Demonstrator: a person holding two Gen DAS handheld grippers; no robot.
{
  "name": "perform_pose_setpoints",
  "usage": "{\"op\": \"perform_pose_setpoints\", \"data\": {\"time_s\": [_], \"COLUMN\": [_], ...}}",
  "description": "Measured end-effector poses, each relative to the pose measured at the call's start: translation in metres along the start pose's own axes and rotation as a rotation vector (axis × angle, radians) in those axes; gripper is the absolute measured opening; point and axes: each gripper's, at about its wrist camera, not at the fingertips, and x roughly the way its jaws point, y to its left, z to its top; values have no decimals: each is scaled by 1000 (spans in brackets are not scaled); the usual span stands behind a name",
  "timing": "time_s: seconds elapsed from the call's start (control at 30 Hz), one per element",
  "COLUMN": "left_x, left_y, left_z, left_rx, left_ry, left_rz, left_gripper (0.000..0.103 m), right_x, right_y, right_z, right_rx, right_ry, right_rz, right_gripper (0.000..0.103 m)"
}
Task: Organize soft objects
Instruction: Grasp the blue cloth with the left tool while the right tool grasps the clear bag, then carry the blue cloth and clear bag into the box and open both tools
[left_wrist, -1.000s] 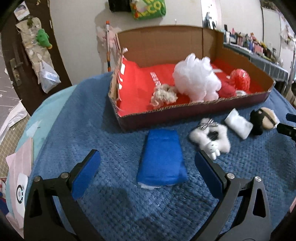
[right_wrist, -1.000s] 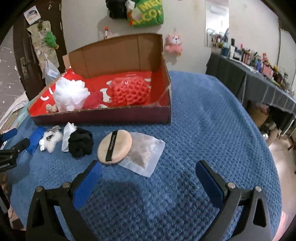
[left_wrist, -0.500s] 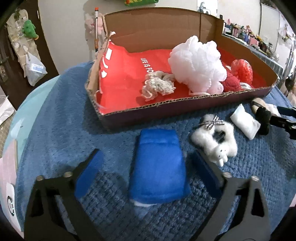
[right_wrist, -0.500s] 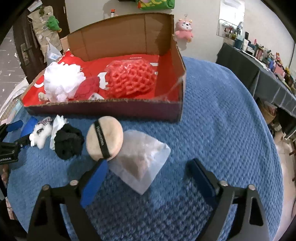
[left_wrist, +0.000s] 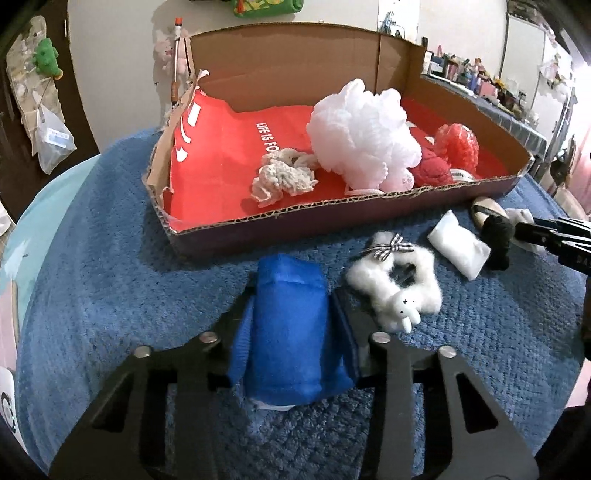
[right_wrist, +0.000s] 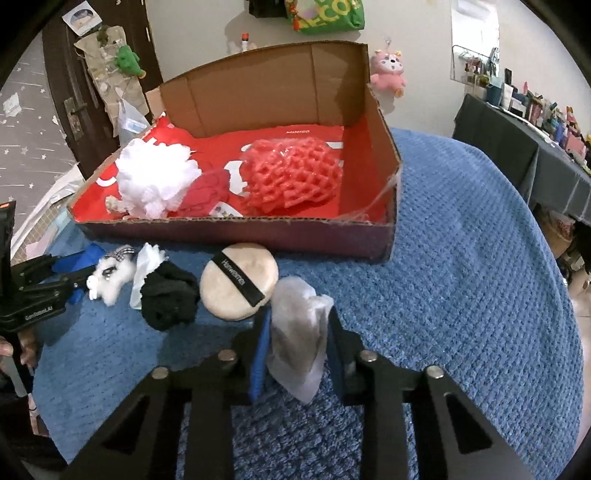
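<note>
Left wrist view: my left gripper (left_wrist: 291, 314) had just closed its jaws onto the folded blue cloth (left_wrist: 290, 332), pads pressing both sides, on the blue blanket (left_wrist: 110, 295) before the cardboard box (left_wrist: 295, 229). White fluffy toy (left_wrist: 395, 284) just beside.

Right wrist view: my right gripper (right_wrist: 297, 339) had just closed and pinched the clear pouch (right_wrist: 299, 332), bunched upright beside the round powder puff (right_wrist: 238, 280). Black scrunchie (right_wrist: 168, 299) near.

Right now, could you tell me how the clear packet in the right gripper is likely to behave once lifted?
The clear packet has buckled between the gripper pads, so it is probably floppy and light. Its film looks smooth and may slip.
</note>
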Motion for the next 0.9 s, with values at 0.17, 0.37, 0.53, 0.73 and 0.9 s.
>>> {"op": "perform_pose_setpoints", "data": {"time_s": [0.17, 0.37, 0.53, 0.73, 0.9], "left_x": [-12, -38, -64, -87, -94], "left_y": [3, -1, -9, -21, -28], "left_z": [-1, 0, 2, 1, 3], "left_rx": [-15, -7, 11, 44, 52], "left_ry": [-26, -83, -143, -197, -211], "left_rz": [-14, -39, -77, -114, -127], "left_gripper": [32, 32, 32, 32, 32], "right_x": [-20, -46, -65, -74, -77], "right_y": [-6, -3, 15, 37, 45], "right_z": [2, 5, 3, 4, 4], "right_rx": [31, 53, 41, 9, -10], "right_ry": [-52, -109, -150, -172, -177], "right_rz": [-10, 14, 63, 107, 126], "right_gripper": [27, 27, 27, 27, 27]}}
